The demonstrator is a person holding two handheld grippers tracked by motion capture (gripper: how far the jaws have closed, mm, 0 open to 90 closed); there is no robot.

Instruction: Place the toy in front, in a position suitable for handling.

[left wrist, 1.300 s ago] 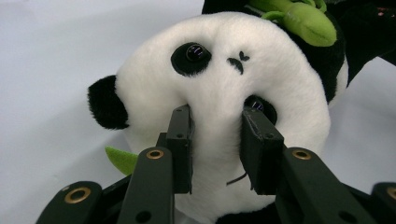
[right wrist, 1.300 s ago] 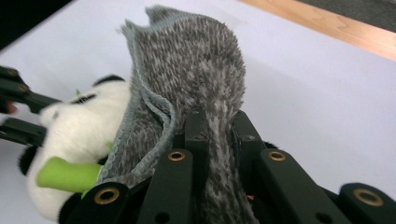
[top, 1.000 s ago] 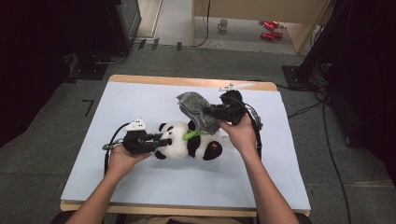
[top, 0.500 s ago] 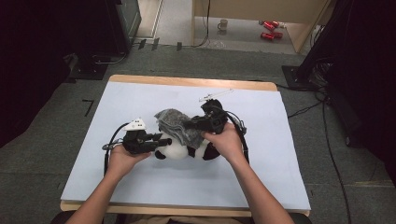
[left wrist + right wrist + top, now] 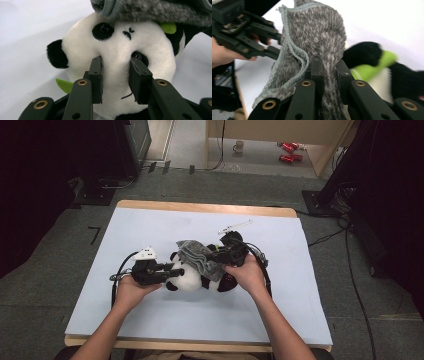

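Observation:
A black-and-white plush panda [image 5: 190,279] lies on its side in the middle of the pale blue mat [image 5: 150,225]. My left gripper [image 5: 169,271] comes in from the left and is shut on the panda's muzzle [image 5: 116,50], one jaw on each side of it below the eyes. My right gripper [image 5: 214,257] is shut on a grey knitted cloth [image 5: 197,254] that drapes over the top of the panda. In the right gripper view the cloth [image 5: 317,32] is pinched between the jaws, with a green leaf [image 5: 372,66] and a black ear [image 5: 362,53] behind it.
The mat covers a wooden table whose edge [image 5: 210,208] shows at the far side. Cables [image 5: 262,265] trail from both grippers across the mat. On the floor beyond stand a mug [image 5: 239,146] and red items [image 5: 287,151]. Dark equipment flanks the table.
My right gripper has carried the grey cloth left and down, from behind the panda onto it. The left gripper has kept still on the panda's muzzle.

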